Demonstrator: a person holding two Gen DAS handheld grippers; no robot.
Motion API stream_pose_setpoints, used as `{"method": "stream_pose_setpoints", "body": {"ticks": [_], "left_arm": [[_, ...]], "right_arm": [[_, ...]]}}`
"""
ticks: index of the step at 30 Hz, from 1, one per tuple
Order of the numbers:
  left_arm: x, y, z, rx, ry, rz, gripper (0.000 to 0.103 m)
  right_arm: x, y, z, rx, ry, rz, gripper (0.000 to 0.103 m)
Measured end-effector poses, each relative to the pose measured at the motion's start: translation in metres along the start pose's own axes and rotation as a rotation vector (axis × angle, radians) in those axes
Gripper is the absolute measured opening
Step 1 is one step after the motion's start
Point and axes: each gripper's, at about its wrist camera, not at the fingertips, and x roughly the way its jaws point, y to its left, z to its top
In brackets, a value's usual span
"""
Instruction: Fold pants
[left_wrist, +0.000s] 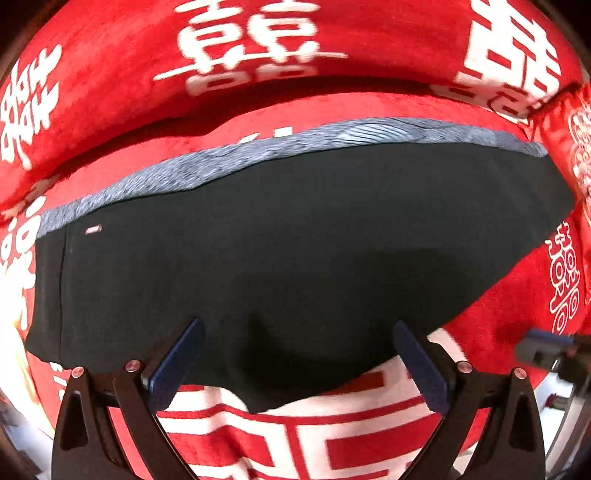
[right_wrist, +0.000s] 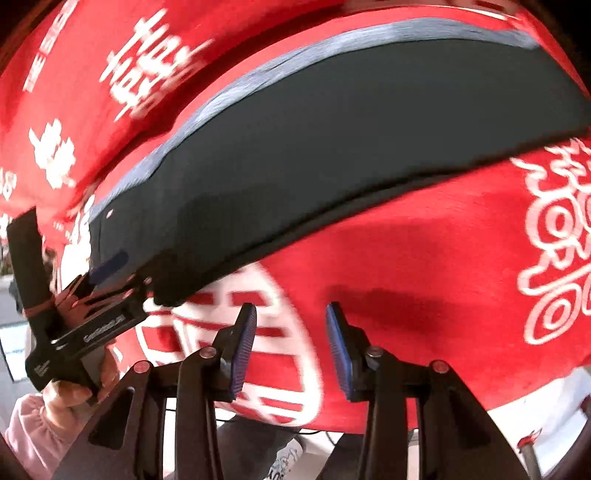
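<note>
Black and smooth, the pants (left_wrist: 295, 251) lie flat on a red blanket (left_wrist: 110, 74) printed with white double-happiness characters. They are folded lengthwise into one long dark shape, and a strip of grey-blue fleecy lining (left_wrist: 147, 184) shows along their far edge. A small pale tag (left_wrist: 93, 229) sits near the left end of the dark cloth in the left wrist view. The near edge of the pants curves down into a blunt point over a large white-and-red character on the blanket.

My left gripper (left_wrist: 295, 354) hangs low over that near edge with its fingers (left_wrist: 177, 362) spread wide apart, released and holding nothing; the dark cloth lies between and beyond them. I cannot tell whether the pads touch the fabric.

My right gripper (right_wrist: 291, 347) is over bare red blanket, just beside the near edge of the pants (right_wrist: 332, 140) and not touching them. Its blue-padded fingers (right_wrist: 242, 347) stand apart, with nothing between them.

In the right wrist view my left gripper (right_wrist: 107, 273) shows at the left, its blue pad at the pants' corner, with my left hand (right_wrist: 70, 391) wrapped around its handle and a pink sleeve (right_wrist: 29, 428) below. There are no containers in view. Both views are motion-blurred.
</note>
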Motion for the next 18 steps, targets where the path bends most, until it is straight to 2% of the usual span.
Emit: {"method": "stream_pose_setpoints", "body": {"ticks": [4, 11, 18], "left_arm": [[0.003, -0.017, 0.013, 0.013, 0.016, 0.012, 0.103], [0.01, -0.072, 0.043, 0.031, -0.008, 0.05, 0.103], [0.018, -0.112, 0.07, 0.066, -0.034, 0.067, 0.103]], "right_arm": [[-0.025, -0.053, 0.009, 0.098, -0.062, 0.005, 0.043], [-0.056, -0.126, 0.029, 0.195, -0.149, 0.0, 0.043], [-0.071, -0.167, 0.047, 0.246, -0.221, -0.012, 0.043]]}}
